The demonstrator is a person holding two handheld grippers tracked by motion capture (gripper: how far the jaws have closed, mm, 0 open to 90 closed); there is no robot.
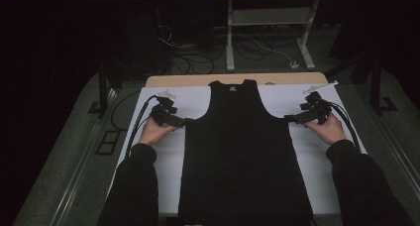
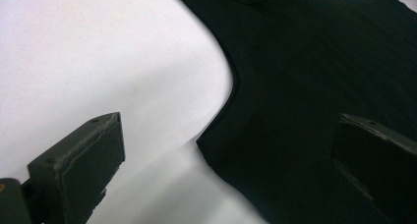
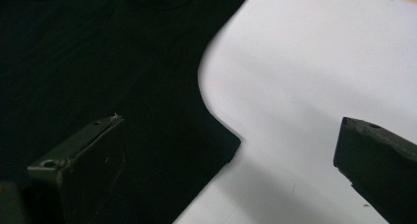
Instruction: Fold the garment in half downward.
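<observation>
While both claws sit at the armpit corners, the black tank top [image 1: 242, 151] lies flat on the white sheet [image 1: 317, 161] covering the bench.

I read the left claw [image 1: 185, 121] spread wide, straddling the top's left underarm corner, one jaw over white, one over fabric. My right claw [image 1: 289, 118] is equally wide at the right corner. Neither grips anything. Neckline points away from me; hem reaches the near bench edge.

A lab-like recording room: dim surroundings, a worktop [image 1: 317, 151] covered in white, loose cables [image 1: 198, 52] across the floor [image 1: 74, 151], and a metal-framed stand [image 1: 270, 18] behind.
</observation>
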